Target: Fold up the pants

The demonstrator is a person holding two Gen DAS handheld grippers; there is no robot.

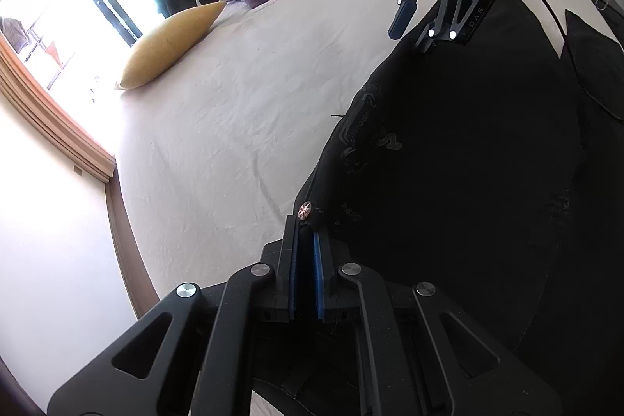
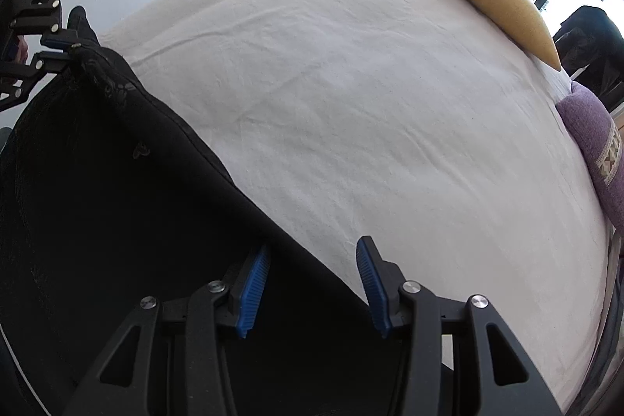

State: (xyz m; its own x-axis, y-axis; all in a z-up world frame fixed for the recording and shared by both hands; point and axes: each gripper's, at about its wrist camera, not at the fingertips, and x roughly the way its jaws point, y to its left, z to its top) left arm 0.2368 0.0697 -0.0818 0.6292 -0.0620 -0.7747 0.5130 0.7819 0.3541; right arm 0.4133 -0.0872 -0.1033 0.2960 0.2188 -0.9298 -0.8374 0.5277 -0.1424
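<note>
Black denim by the look of it — pants (image 1: 468,182) spread over the near side of the bed (image 1: 234,127), waistband edge running along the pale sheet, metal button (image 1: 304,210) right at the corner. Left tongs (image 1: 306,244) clamped tight on that waistband corner just below the button, blue pads pressed together with cloth pinched between. Right tongs (image 2: 312,279) parted, straddling the fabric edge further along: one pad over the dark cloth, the other over bare sheet, nothing squeezed yet. No clear contact visible, so probably lining up for a second pinch.

Handling guess: heavy-ish, floppy, not slippery. Thick seams and waistband give the firmest bite — a single thin layer mid-panel would likely just bunch or slide out. Best to grab the hem or band at both ends so the weight hangs evenly, otherwise sagging in the middle and a crooked fold. Not fragile at all, so a hard squeeze seems fine.

Yellow pillow (image 2: 499,2) and purple pillow (image 2: 596,143) sitting well apart at the far side, out of the way.
</note>
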